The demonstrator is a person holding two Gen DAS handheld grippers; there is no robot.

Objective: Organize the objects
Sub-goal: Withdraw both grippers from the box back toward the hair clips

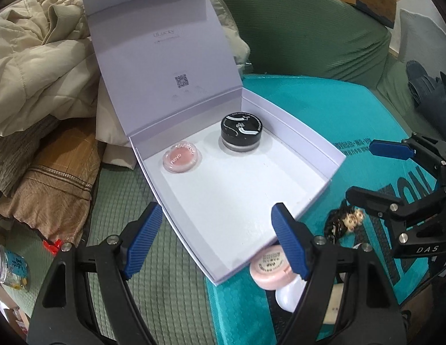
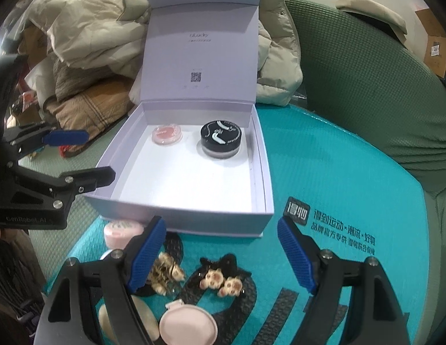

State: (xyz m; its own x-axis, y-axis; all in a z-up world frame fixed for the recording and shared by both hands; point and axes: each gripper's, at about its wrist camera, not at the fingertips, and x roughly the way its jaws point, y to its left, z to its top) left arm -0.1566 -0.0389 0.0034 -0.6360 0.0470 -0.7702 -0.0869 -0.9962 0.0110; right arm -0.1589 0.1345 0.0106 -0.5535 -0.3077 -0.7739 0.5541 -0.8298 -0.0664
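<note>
White card forms the open gift box (image 2: 191, 178), which sits on a teal padded mailer (image 2: 323, 172) with its hinged lid (image 2: 199, 43) standing upright at the far side; seen from the right wrist camera, its long axis runs away from the viewer. Inside, against the back wall, a small pink blush pot (image 2: 167, 134) lies to the left and a black-lidded jar (image 2: 221, 139) to the right, well apart from the bare front half of the box floor. Just outside the near wall, a pink round compact (image 2: 123, 230) rests on the mailer; nearer still lie two dark hair clips with pale bear-like ornaments (image 2: 220, 281), though blur makes their shape hard to read, and a pale pink puff case (image 2: 188, 326). The left tongs (image 1: 217, 238) hang over the box's near corner, jaws apart and holding nothing. The right tongs (image 2: 221, 254) hover above the clips, jaws likewise apart and empty. Beige quilted jackets (image 2: 93, 28) are heaped behind the box on a green ribbed cover (image 2: 366, 86).
</note>
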